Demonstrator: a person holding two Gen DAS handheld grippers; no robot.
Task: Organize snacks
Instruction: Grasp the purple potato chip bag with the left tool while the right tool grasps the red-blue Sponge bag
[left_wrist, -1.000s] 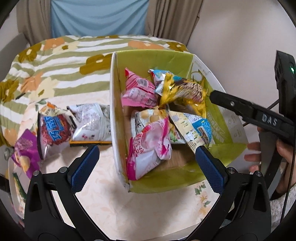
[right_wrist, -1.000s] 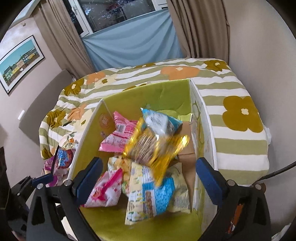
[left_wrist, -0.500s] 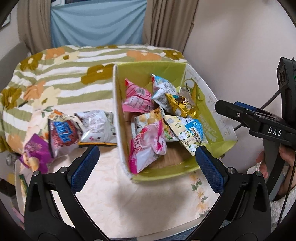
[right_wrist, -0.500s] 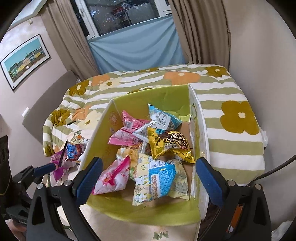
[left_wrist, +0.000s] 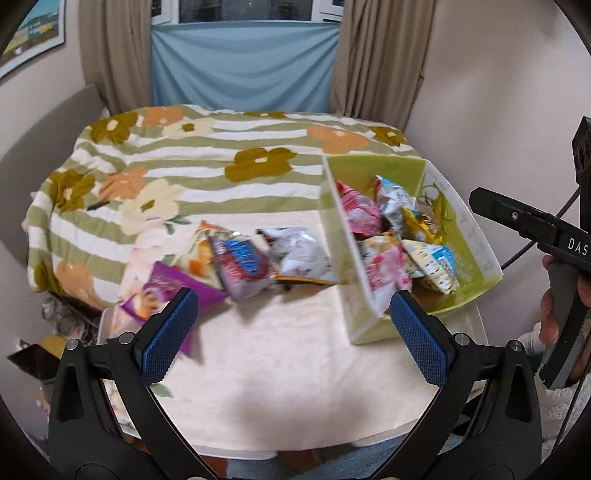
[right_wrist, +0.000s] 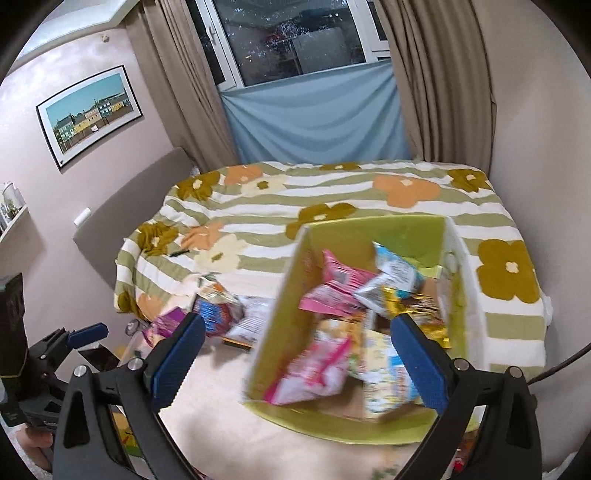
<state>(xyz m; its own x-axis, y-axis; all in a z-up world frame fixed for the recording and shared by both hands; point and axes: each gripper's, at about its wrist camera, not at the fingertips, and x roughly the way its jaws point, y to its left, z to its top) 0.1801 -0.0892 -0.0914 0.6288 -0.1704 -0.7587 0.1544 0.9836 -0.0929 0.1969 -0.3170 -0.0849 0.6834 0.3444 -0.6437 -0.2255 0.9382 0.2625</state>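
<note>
Snack box status: both tools empty

Box (left_wrist: 461, 295) is green-lined cardboard, open top, sitting on the cream tablecloth (left_wrist: 288, 369). Its long axis runs from the near table edge away toward the flowered striped blanket (left_wrist: 177, 162). Same box (right_wrist: 280, 310) from the right wrist view looks motion-blurred.

Inside the box: pink packets (left_wrist: 360, 212), a blue-and-white packet (left_wrist: 434, 264), a gold packet (left_wrist: 417, 221), all piled loosely, orientations mixed.

Left of the box, on the cloth: white packet (left_wrist: 299, 254) just beside the box wall, then a red-and-blue packet (left_wrist: 240, 267), an orange-and-white one (left_wrist: 199, 251) and a purple packet (left_wrist: 166, 291) furthest out. They overlap each other in a row; edges are blurred.

Left gripper (left_wrist: 293, 336) hangs over bare cloth, left of the box's near corner, fingers spread wide, nothing between them. Purple packet sits partly behind its left pad.

Right gripper (right_wrist: 299, 360) is over the box's near-left corner, fingers wide apart, holding nothing. From the left wrist view it sits to the right of the box, with a hand (left_wrist: 554, 302) on its handle.
</note>
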